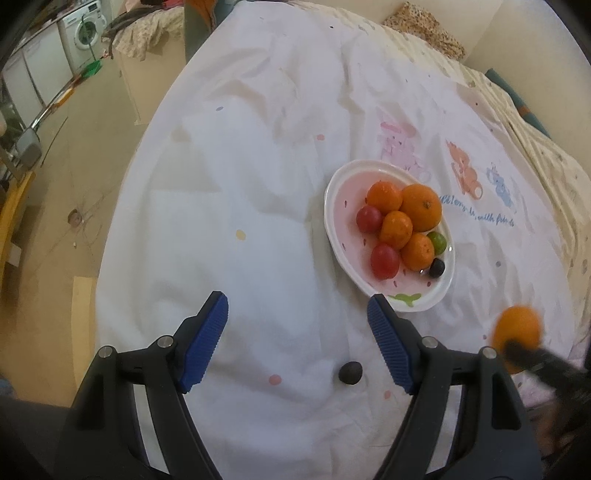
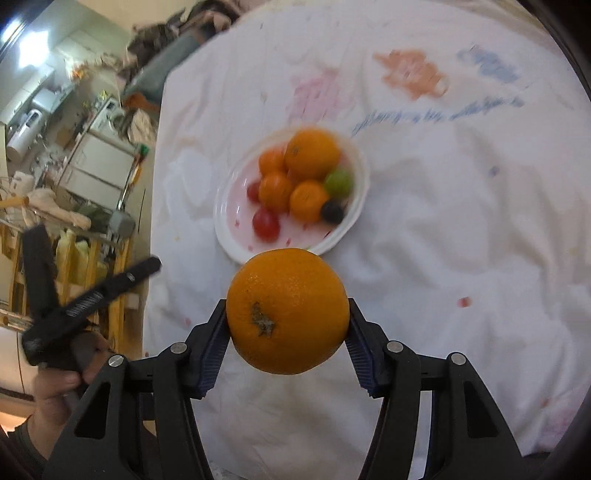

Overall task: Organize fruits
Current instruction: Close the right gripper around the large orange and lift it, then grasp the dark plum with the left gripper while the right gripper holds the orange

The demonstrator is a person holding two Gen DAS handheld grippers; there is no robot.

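Observation:
A white and pink plate (image 1: 341, 184) on the white bedsheet holds several fruits: oranges, red tomatoes, a green fruit and a dark grape. It also shows in the right wrist view (image 2: 229, 206). My left gripper (image 1: 297, 341) is open and empty above the sheet, near a small dark fruit (image 1: 350, 373) lying loose between its fingers. My right gripper (image 2: 288, 332) is shut on a large orange (image 2: 287, 311) and holds it above the sheet, just in front of the plate. The orange shows blurred in the left wrist view (image 1: 517, 328).
The bed's left edge (image 1: 122, 206) drops to the floor. A washing machine (image 1: 83, 33) and cabinets stand at the far left. A patterned cushion (image 1: 424, 29) lies at the head of the bed. The left gripper's handle (image 2: 85, 299) shows in the right wrist view.

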